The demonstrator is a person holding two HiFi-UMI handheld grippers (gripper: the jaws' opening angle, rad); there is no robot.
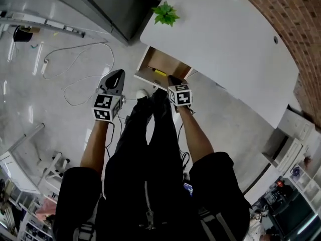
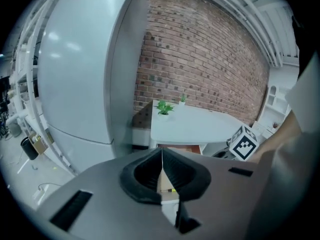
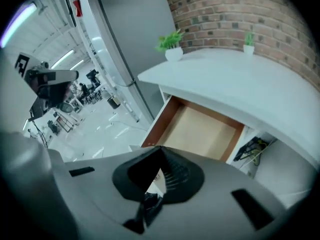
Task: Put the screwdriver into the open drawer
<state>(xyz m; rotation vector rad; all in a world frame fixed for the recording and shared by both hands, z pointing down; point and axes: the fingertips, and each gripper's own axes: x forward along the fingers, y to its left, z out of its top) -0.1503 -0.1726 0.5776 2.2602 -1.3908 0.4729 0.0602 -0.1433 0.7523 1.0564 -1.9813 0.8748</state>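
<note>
The drawer (image 1: 168,63) under the white table stands open, and a yellow-handled screwdriver (image 1: 159,73) lies inside near its front. My left gripper (image 1: 119,73) hangs over the floor to the left of the drawer, its jaws closed tip to tip with nothing in them (image 2: 161,152). My right gripper (image 1: 173,79) is just in front of the drawer's right part, above my legs. In the right gripper view its jaws (image 3: 159,149) are shut and empty, and the drawer's bare wooden bottom (image 3: 201,131) lies beyond them. A yellow bit of the screwdriver (image 2: 171,190) shows behind the left jaws.
The white tabletop (image 1: 220,39) carries a small green plant (image 1: 165,13) at its corner, by a brick wall (image 1: 296,29). A tall grey cabinet (image 2: 85,74) stands left of the table. Cables (image 1: 80,69) lie on the floor at the left. My legs (image 1: 150,134) are below the grippers.
</note>
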